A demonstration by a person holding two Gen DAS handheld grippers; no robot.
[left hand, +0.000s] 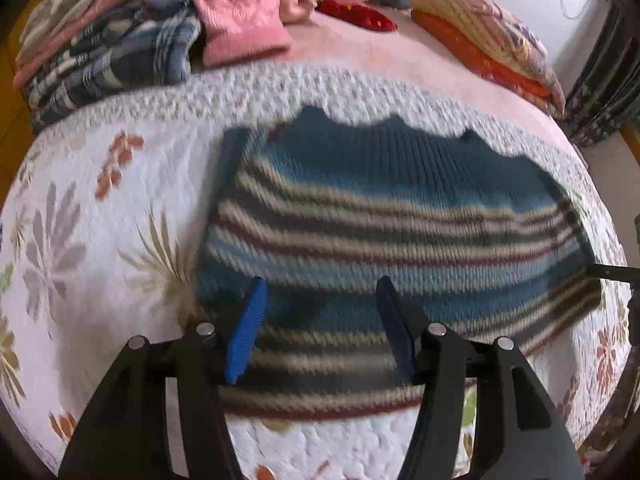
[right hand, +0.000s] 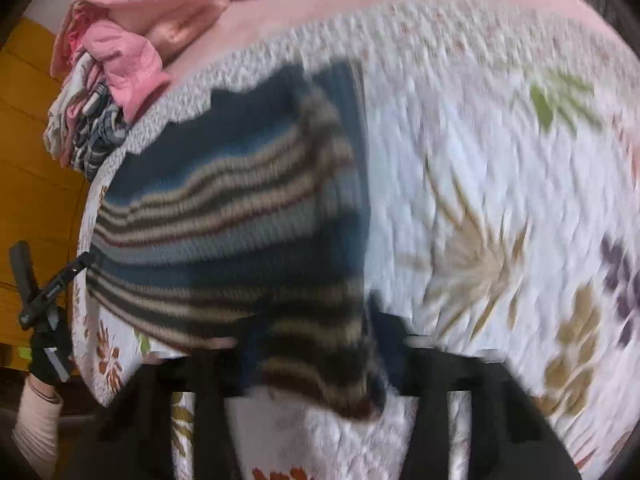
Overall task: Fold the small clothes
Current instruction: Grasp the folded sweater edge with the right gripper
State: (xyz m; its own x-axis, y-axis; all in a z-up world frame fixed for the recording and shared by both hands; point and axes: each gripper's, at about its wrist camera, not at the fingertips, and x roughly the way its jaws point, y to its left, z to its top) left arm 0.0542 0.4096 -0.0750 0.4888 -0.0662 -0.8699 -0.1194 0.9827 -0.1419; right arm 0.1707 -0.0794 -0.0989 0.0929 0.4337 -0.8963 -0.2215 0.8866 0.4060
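On the quilt (left hand: 100, 248): striped sweater (left hand: 380, 220) lay spread flat.
Left gripper (left hand: 320, 292): spread wide above sweater, gripping nothing.
Right gripper (right hand: 316, 344): blurred, state unclear.

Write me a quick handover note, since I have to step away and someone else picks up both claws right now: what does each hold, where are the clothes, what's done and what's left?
Left claw: open, hovering over the near part of the striped sweater, holding nothing.
Right claw: the sweater's near corner sits between its fingers, draped over them; the picture is too blurred to say whether it is clamped.
Sweater: lying mostly flat on the floral quilt, its far edge uneven.
Unsorted pile of pink and plaid clothes waits at the far left of the bed.
Done: sweater laid out. Left: fold it, then work through the pile.
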